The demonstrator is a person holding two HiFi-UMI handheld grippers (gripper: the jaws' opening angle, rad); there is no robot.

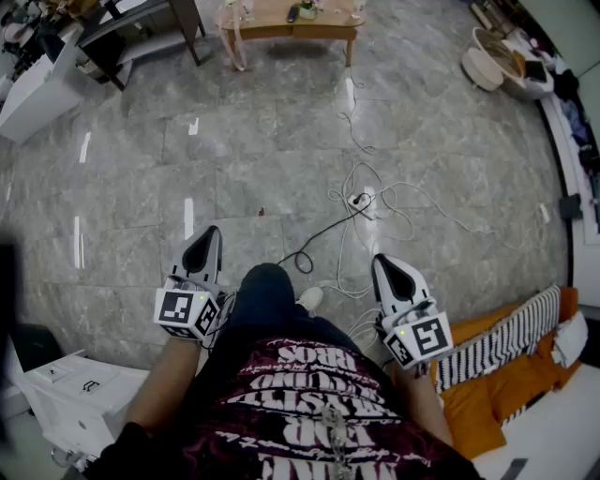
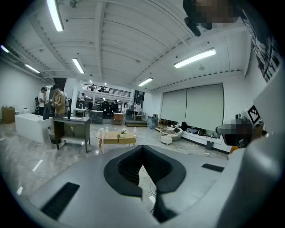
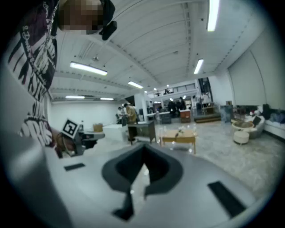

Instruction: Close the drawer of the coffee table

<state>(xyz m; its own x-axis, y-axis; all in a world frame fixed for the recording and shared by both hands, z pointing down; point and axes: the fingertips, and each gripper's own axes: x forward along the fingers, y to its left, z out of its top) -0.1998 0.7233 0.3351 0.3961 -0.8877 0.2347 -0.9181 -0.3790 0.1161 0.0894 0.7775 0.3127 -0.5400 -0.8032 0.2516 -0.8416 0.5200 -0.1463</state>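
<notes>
Far across grey floor (image 1: pixel 234 150): low wooden desk (image 1: pixel 291 26)
Left gripper (image 1: pixel 209 234): jaws closed, empty
Right gripper (image 1: pixel 382 262): jaws closed, empty

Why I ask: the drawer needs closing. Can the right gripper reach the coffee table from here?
Probably not: the coffee table stands far across the floor from the right gripper. Only cables lie between; the way looks free.

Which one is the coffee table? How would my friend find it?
Look across the shiny grey stone floor to its far side. The low, light wooden coffee table stands there, right of a dark desk; unlike the desk, it is pale, low and slim-legged.
</notes>
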